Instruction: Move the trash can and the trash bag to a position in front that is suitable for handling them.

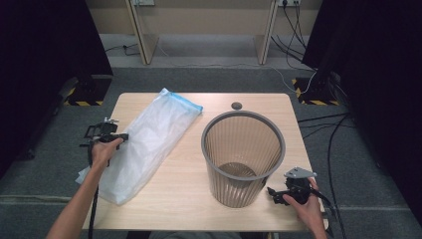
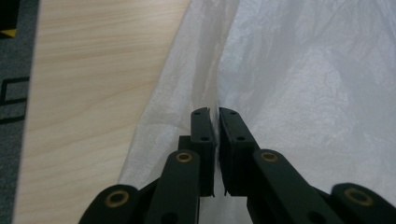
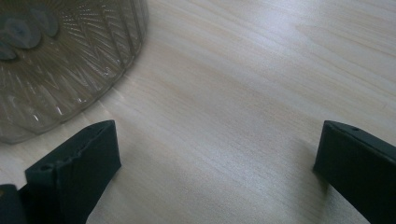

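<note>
A translucent white plastic bag [image 1: 149, 144] with a blue top edge lies slanted across the left half of the wooden table [image 1: 174, 199]. My left gripper [image 1: 121, 136] is at the bag's left side. In the left gripper view it [image 2: 217, 112] is shut on a raised fold of the bag [image 2: 303, 93]. A grey ribbed waste bin [image 1: 239, 189] stands upright at the centre right, with nothing in it. My right gripper [image 1: 272, 194] is low by the bin's front right base. In the right gripper view it [image 3: 219, 140] is open over bare wood, with the bin [image 3: 56, 56] at the upper left.
A small dark round disc [image 1: 237, 105] sits near the table's far edge behind the bin. Black curtains stand to both sides and cables [image 1: 328, 149] run over the floor at the right. Bare wood shows between bag and bin.
</note>
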